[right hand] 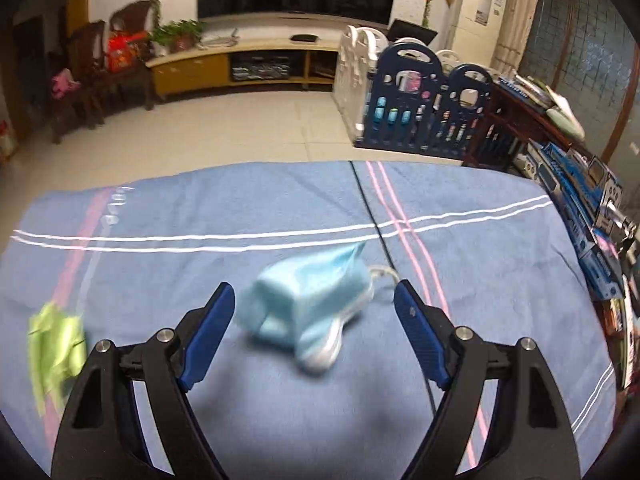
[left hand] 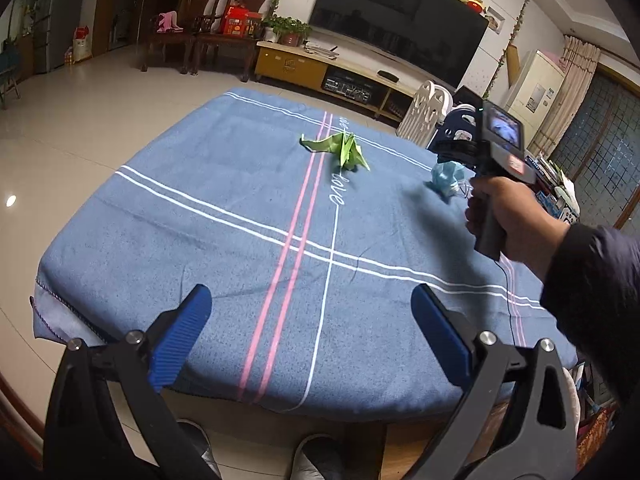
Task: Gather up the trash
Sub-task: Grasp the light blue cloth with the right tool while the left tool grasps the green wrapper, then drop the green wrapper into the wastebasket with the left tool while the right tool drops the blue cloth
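A crumpled light-blue face mask (right hand: 312, 300) lies on the blue tablecloth (right hand: 480, 280), between and just ahead of my open right gripper (right hand: 314, 294); its fingers do not touch it. The mask also shows in the left wrist view (left hand: 446, 178), partly hidden behind the right hand and its gripper body (left hand: 492, 152), whose fingers are hidden there. A green crumpled paper (left hand: 346, 150) lies farther back near the pink stripes, and at the left edge of the right wrist view (right hand: 56, 344). My left gripper (left hand: 310, 306) is open and empty above the table's near edge.
The tablecloth (left hand: 200, 220) has white and pink stripes. A thin black cable (right hand: 372, 208) runs across it. A blue and white playpen fence (right hand: 416, 96) and a cluttered side table (right hand: 560, 152) stand at the right. A TV cabinet (left hand: 320, 68) stands behind.
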A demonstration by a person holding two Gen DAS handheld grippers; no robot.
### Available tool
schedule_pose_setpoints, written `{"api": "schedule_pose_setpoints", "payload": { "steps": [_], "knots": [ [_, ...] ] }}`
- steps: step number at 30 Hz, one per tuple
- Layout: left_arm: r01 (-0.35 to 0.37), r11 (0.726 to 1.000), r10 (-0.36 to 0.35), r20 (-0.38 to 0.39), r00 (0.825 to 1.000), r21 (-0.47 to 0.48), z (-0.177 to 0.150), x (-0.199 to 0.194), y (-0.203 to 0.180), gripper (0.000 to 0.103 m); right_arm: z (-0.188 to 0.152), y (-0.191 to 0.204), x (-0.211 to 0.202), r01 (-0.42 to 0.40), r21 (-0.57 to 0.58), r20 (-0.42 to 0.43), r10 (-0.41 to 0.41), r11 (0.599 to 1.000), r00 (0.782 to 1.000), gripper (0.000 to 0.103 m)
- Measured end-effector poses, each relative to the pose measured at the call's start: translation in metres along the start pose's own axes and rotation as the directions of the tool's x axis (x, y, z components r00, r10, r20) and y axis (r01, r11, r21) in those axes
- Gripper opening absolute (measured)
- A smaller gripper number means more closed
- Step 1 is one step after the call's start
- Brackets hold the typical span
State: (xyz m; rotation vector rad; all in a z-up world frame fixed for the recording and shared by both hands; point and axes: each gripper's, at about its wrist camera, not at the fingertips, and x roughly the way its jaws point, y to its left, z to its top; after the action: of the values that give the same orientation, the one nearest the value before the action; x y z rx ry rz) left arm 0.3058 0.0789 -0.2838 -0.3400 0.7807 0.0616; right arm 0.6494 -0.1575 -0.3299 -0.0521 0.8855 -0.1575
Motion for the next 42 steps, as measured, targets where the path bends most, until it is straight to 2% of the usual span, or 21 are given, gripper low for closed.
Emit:
{"api": "schedule_pose_setpoints", "payload": {
  "steps": [1,2,3,4,7,9,11,13,16,18,22,25,29,32,34,35,36,38,40,42],
  "knots": [
    [-0.005,1.0,0.005,-0.004,1.0,0.007,0.0,0.004,-0.002,0.099,0.001,-0.002,0.009,-0.015,0.005,-0.03,0.015,1.0,0.999,0.049],
    [-0.007,1.0,0.008,-0.014,1.0,0.013,-0.001,0.007,-0.004,0.099,0.0,-0.004,0.015,-0.035,0.017,-0.066,0.036,0.999,0.997,0.011],
    [-0.007,1.0,0.007,-0.02,1.0,0.014,-0.002,0.008,-0.005,0.099,-0.002,-0.01,0.014,-0.069,0.059,-0.082,0.074,0.996,0.994,0.007],
    [-0.006,1.0,0.007,-0.027,1.0,0.016,-0.003,0.009,-0.006,0.099,-0.009,-0.019,0.0,-0.117,0.114,-0.036,0.122,0.987,0.992,0.007],
    [-0.006,1.0,0.006,-0.026,1.0,0.026,-0.003,0.009,-0.011,0.099,-0.039,-0.029,-0.053,-0.231,0.144,0.066,0.223,0.962,0.972,0.006],
    [-0.009,0.999,0.01,-0.015,1.0,0.036,-0.004,0.006,-0.013,0.099,-0.079,-0.043,-0.106,-0.332,0.163,0.132,0.313,0.929,0.941,0.006],
    [-0.017,0.999,0.017,-0.011,1.0,0.038,-0.004,0.005,-0.014,0.099,-0.125,-0.057,-0.16,-0.398,0.189,0.176,0.368,0.898,0.913,0.006],
    [-0.017,0.999,0.017,-0.012,1.0,0.03,-0.004,0.005,-0.011,0.099,-0.174,-0.07,-0.205,-0.431,0.211,0.202,0.392,0.877,0.897,0.006],
    [-0.018,1.0,0.019,-0.018,1.0,0.023,0.001,0.009,-0.009,0.099,-0.222,-0.069,-0.228,-0.426,0.187,0.152,0.402,0.885,0.903,0.006],
    [0.001,0.999,0.001,-0.032,0.999,0.037,0.016,0.023,-0.013,0.099,-0.225,-0.064,-0.23,-0.444,0.162,0.128,0.427,0.881,0.895,0.006],
    [0.08,0.994,-0.076,-0.068,0.995,0.07,0.059,0.073,-0.029,0.099,-0.22,-0.06,-0.236,-0.427,0.117,0.195,0.401,0.896,0.895,0.006],
    [0.058,0.991,-0.041,-0.135,0.99,0.122,0.104,0.128,-0.042,0.099,-0.219,-0.063,-0.226,-0.447,0.156,0.175,0.421,0.881,0.89,0.006],
    [0.082,0.994,-0.069,-0.177,0.982,0.07,0.157,0.198,-0.045,0.099,-0.219,-0.058,-0.225,-0.452,0.14,0.174,0.428,0.881,0.887,0.006],
    [0.025,0.994,-0.001,-0.224,0.975,0.106,0.174,0.242,-0.052,0.099,-0.22,-0.057,-0.222,-0.456,0.14,0.161,0.434,0.879,0.886,0.006],
    [0.022,0.994,0.006,-0.26,0.966,0.107,0.179,0.264,-0.055,0.099,-0.222,-0.056,-0.222,-0.455,0.14,0.16,0.433,0.879,0.887,0.006],
    [0.02,0.993,0.014,-0.276,0.961,0.12,0.181,0.274,-0.057,0.093,-0.222,-0.056,-0.222,-0.454,0.14,0.16,0.433,0.88,0.887,0.006],
    [0.015,0.99,0.025,-0.273,0.962,0.143,0.18,0.279,-0.059,0.072,-0.219,-0.057,-0.218,-0.455,0.138,0.156,0.434,0.88,0.887,0.006],
    [0.031,0.989,0.012,-0.285,0.959,0.148,0.177,0.28,-0.056,0.04,-0.22,-0.056,-0.216,-0.454,0.13,0.152,0.435,0.881,0.887,0.006],
    [0.06,0.99,-0.025,-0.265,0.964,0.126,0.173,0.265,-0.052,0.026,-0.219,-0.056,-0.217,-0.454,0.125,0.158,0.434,0.882,0.887,0.006],
    [0.089,0.987,-0.057,-0.228,0.972,0.134,0.163,0.238,-0.049,0.024,-0.219,-0.057,-0.218,-0.454,0.129,0.161,0.433,0.881,0.887,0.006]
  ]
}}
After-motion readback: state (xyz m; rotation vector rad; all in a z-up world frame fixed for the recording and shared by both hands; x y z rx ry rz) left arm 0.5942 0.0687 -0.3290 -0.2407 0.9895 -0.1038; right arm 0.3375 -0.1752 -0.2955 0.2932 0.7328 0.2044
